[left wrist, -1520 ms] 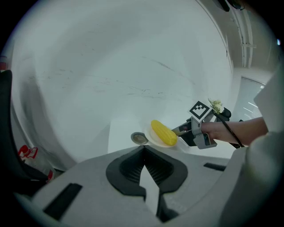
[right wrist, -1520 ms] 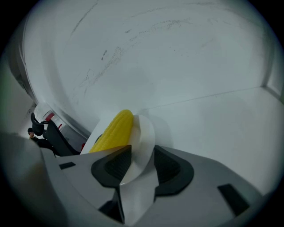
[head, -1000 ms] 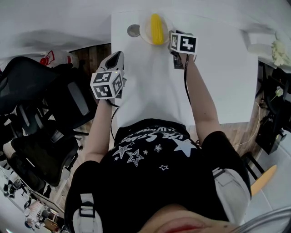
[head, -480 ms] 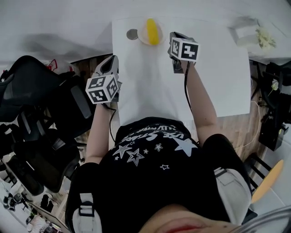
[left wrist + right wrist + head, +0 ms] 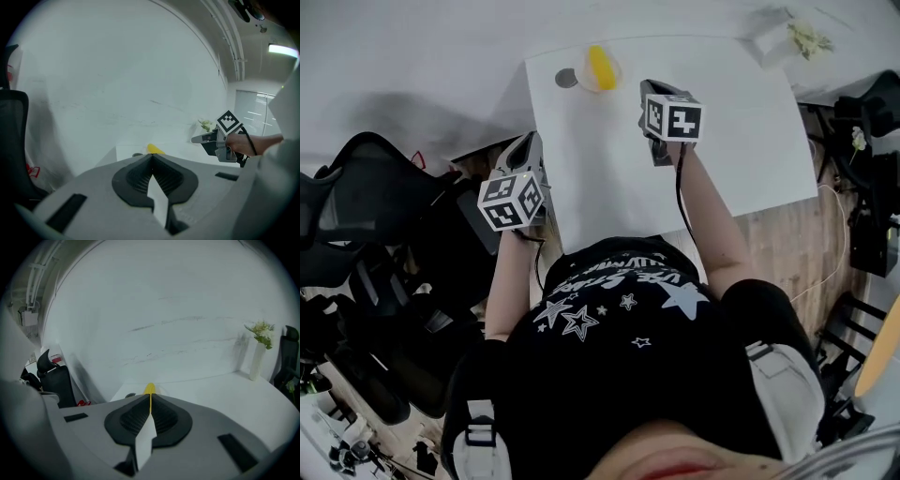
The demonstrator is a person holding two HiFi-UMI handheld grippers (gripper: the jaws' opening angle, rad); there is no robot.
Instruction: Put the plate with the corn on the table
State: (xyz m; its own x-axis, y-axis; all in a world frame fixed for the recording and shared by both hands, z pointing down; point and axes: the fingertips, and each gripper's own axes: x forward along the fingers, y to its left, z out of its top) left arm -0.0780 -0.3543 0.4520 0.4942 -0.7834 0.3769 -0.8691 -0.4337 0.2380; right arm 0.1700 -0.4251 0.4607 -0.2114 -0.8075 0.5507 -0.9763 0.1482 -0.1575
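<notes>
A yellow corn cob (image 5: 600, 67) lies on a small white plate (image 5: 584, 75) at the far left corner of the white table (image 5: 722, 141). My right gripper (image 5: 649, 92) hangs above the table, nearer me and right of the plate, clear of it. Its jaws have just been closing and stand shut with nothing between them; in the right gripper view the corn (image 5: 149, 388) shows just beyond their tips (image 5: 150, 398). My left gripper (image 5: 528, 145) is off the table's left edge, shut and empty (image 5: 151, 157). From there I see the corn (image 5: 154, 149) and the right gripper (image 5: 194, 139).
A small grey round thing (image 5: 566, 78) lies just left of the plate. A white vase with flowers (image 5: 787, 39) stands at the table's far right corner. Black office chairs (image 5: 384, 244) crowd the floor at the left. A white wall runs behind the table.
Both grippers have pulled back from the plate toward me and risen. The right one, close beside the plate a second ago, is now apart from it. Plate and corn stay on the table.
</notes>
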